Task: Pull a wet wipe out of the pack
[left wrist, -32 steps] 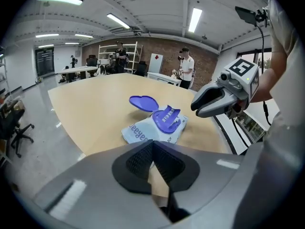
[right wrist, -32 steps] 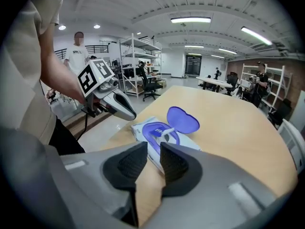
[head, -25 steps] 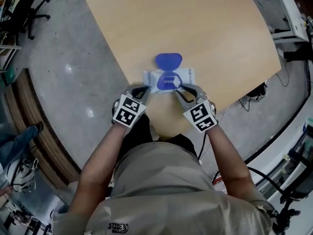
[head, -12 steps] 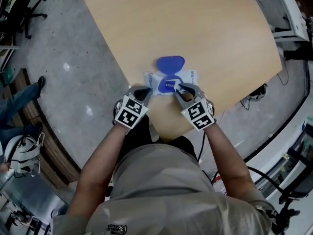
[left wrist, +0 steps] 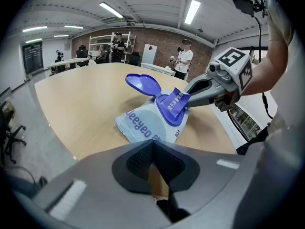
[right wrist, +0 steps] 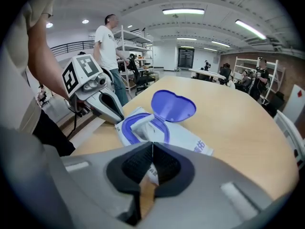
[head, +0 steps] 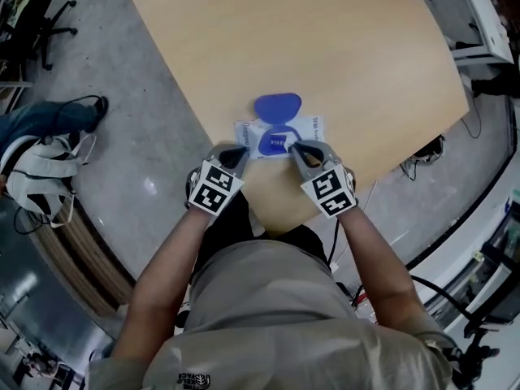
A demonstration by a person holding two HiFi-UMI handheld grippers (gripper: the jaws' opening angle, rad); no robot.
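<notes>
Broad, pale wooden tabletop [head: 366,63] with rounded corners, bare over most of its far side. Close to its near edge, lying flat, a white soft-plastic pack of wet wipes [head: 313,126] with blue print, long side running left to right across the person's front. At the pack's near left corner, the grey left gripper [head: 238,154] with its black-and-white marker cube; jaws pressed together on nothing, tips just short of the pack, which shows ahead of them in the left gripper view. At the pack's near right, the matching right gripper [head: 294,147], reaching in over the blue oval opening at the pack's middle; jaws closed, pinching the corner of the seal flap. On the pack's far side, a blue heart-shaped plastic flip lid [head: 278,106], swung open and tilted away from the person. Smallest, the thin blue seal flap [left wrist: 176,104] with white lettering, lifted at a slant off the opening, one corner at the right gripper's tips.
</notes>
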